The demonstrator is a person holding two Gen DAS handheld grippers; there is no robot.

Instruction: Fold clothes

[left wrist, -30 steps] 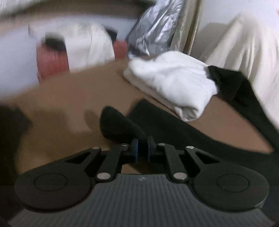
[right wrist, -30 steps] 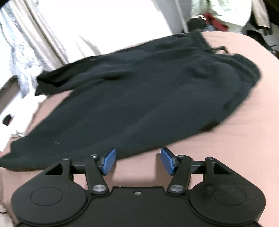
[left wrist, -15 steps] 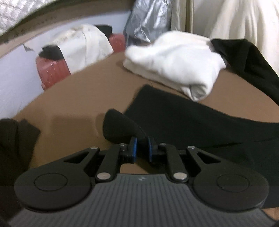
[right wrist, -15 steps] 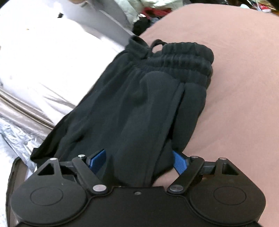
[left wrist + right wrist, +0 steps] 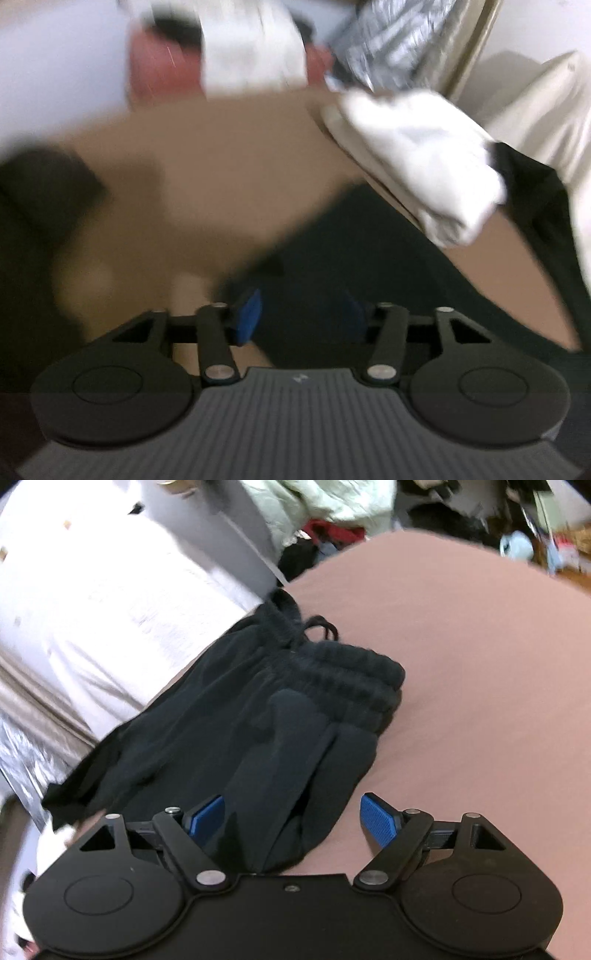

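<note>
Folded black drawstring sweatpants [image 5: 280, 723] lie on the brown bed sheet [image 5: 480, 657], one end between the spread-apart jaws of the right gripper [image 5: 293, 819]; the left gripper [image 5: 301, 314] is likewise spread over black cloth.

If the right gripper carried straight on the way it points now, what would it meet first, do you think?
Most likely the black sweatpants: the right gripper is open with the folded fabric already lying between its fingers, the ribbed waistband further along. Depth is hard to judge.
</note>
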